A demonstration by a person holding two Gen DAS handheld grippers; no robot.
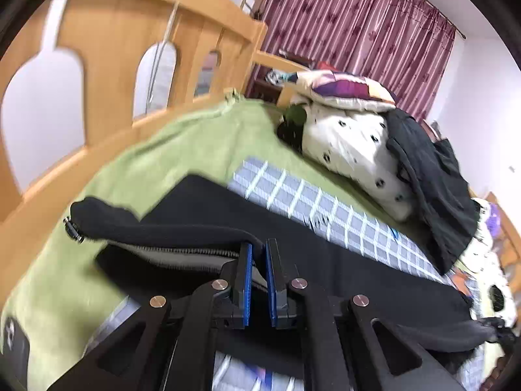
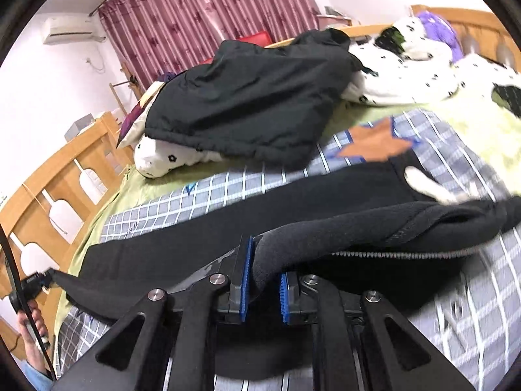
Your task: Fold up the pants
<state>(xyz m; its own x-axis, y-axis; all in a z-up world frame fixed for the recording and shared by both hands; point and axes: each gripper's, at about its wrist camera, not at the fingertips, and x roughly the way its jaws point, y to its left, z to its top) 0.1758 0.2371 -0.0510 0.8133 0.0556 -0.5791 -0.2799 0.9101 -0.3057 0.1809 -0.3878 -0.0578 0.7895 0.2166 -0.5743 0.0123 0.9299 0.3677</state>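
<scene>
Pants: the black fleece-lined pants (image 1: 342,260) are laid lengthwise across the grey-and-white checked sheet (image 1: 312,205), which serves as the landmark here.
Left gripper: the left gripper (image 1: 259,257) is pressed nearly together on a raised fold of the pants' edge, near the end of the sheet by the wooden bed rail (image 1: 97,150).
Right gripper: the right gripper (image 2: 263,267) is pinched on a thick roll of the same edge, over the middle of the sheet (its blue pads are held apart by the fabric).
Reason for hold: one long edge appears to be lifted at two points so it can be carried over as a straight fold.
Clutter: a black padded jacket (image 2: 254,97) is heaped beyond the sheet's far side, clear of the fold.
Progress: judged early; the fold is not yet laid down.
</scene>
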